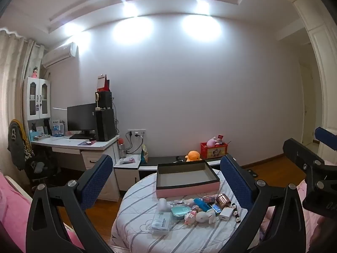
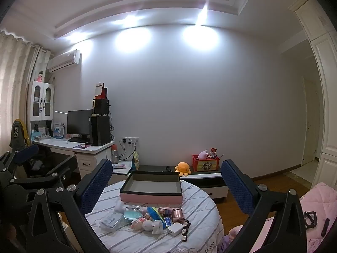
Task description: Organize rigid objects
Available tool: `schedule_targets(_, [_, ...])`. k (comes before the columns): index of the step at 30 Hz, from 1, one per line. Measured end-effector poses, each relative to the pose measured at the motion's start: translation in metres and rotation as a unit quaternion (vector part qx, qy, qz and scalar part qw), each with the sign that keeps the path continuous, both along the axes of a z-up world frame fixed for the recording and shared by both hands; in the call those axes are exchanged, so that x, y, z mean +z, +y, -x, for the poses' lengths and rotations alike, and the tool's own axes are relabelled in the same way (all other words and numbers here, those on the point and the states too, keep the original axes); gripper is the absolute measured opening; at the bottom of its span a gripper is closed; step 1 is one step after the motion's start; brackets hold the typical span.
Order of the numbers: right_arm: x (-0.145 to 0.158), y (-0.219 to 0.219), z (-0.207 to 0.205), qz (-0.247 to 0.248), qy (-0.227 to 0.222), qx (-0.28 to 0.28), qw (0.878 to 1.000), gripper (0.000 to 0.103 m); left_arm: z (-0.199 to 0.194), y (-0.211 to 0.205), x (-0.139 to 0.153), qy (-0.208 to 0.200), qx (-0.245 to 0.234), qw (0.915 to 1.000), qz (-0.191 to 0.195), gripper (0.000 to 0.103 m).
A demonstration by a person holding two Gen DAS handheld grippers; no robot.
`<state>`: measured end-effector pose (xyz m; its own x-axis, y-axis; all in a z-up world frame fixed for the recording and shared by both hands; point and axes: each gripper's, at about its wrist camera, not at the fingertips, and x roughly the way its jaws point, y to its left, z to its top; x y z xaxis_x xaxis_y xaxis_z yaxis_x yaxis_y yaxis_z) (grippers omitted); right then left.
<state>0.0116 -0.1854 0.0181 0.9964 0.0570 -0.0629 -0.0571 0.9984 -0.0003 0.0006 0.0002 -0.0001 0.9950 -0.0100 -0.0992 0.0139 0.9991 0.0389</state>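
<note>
A round table [image 1: 137, 227] [image 2: 202, 227] with a striped white cloth holds an open, empty pink box with a dark rim [image 1: 186, 179] [image 2: 151, 187] at its far side. A pile of small objects lies in front of the box: a white charger [image 1: 225, 213] [image 2: 175, 229], a copper tin [image 1: 223, 199] [image 2: 178, 214], a teal case [image 1: 180, 212] [image 2: 130, 215], a clear plastic box [image 1: 161, 223] [image 2: 110, 222], a blue tube [image 1: 201, 203] [image 2: 153, 211]. My left gripper [image 1: 166, 181] and right gripper [image 2: 166, 183] are open and empty, held above the table's near side.
A desk [image 1: 84, 145] with monitor and computer tower stands at the left wall. A low cabinet [image 2: 202, 176] behind the table holds an orange plush [image 2: 183, 168] and a red box [image 2: 205, 163]. Pink bedding [image 2: 316, 206] lies at the right.
</note>
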Motion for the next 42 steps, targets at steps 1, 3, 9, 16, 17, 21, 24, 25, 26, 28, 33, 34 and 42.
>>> schedule_targets(1, [0.000, 0.000, 0.000, 0.000, 0.000, 0.000, 1.000, 0.103, -0.001, 0.000, 0.000, 0.003, -0.003, 1.0000, 0.000, 0.103])
schedule_targets(3, [0.000, -0.001, 0.000, 0.001, 0.000, 0.000, 1.000, 0.103, -0.003, 0.000, 0.000, 0.006, -0.009, 0.9999, -0.002, 0.103])
schedule_targets(9, [-0.002, 0.004, 0.002, 0.009, -0.002, 0.004, 1.000, 0.103, -0.008, 0.002, -0.001, 0.011, -0.006, 0.9999, -0.010, 0.103])
schedule_targets(16, [0.001, 0.005, 0.002, 0.009, 0.000, 0.007, 1.000, 0.103, 0.000, -0.003, 0.002, 0.001, -0.004, 0.9999, -0.011, 0.103])
schedule_targets(17, [0.000, 0.004, 0.001, 0.009, 0.000, 0.007, 1.000, 0.103, 0.001, -0.002, 0.002, -0.002, -0.003, 0.9999, -0.010, 0.103])
schedule_targets(21, [0.000, 0.005, 0.001, 0.009, 0.001, 0.009, 1.000, 0.103, 0.000, -0.001, 0.001, -0.002, -0.001, 1.0000, -0.009, 0.103])
schedule_targets(24, [0.000, 0.005, 0.002, 0.009, 0.001, 0.010, 1.000, 0.103, 0.000, -0.002, -0.001, -0.005, 0.001, 0.9999, -0.010, 0.103])
schedule_targets(25, [0.001, 0.004, 0.003, 0.009, 0.000, 0.010, 1.000, 0.103, 0.000, -0.002, -0.001, -0.005, 0.001, 0.9999, -0.010, 0.103])
schedule_targets(26, [0.001, 0.005, 0.003, 0.009, 0.000, 0.010, 1.000, 0.103, 0.000, -0.002, -0.001, -0.006, 0.001, 0.9999, -0.011, 0.103])
schedule_targets(28, [0.001, 0.005, 0.003, 0.010, 0.001, 0.009, 1.000, 0.103, 0.002, -0.002, 0.000, -0.008, 0.002, 0.9999, -0.012, 0.103])
schedule_targets(33, [0.002, 0.005, 0.003, 0.009, 0.001, 0.010, 1.000, 0.103, 0.002, -0.002, 0.001, -0.012, 0.006, 0.9998, -0.015, 0.103])
schedule_targets(34, [0.002, 0.005, 0.003, 0.009, 0.002, 0.010, 1.000, 0.103, 0.002, -0.002, 0.001, -0.012, 0.006, 0.9998, -0.016, 0.103])
schedule_targets(42, [0.002, 0.005, 0.002, 0.009, 0.001, 0.011, 1.000, 0.103, 0.003, -0.002, 0.002, -0.014, 0.007, 0.9998, -0.016, 0.103])
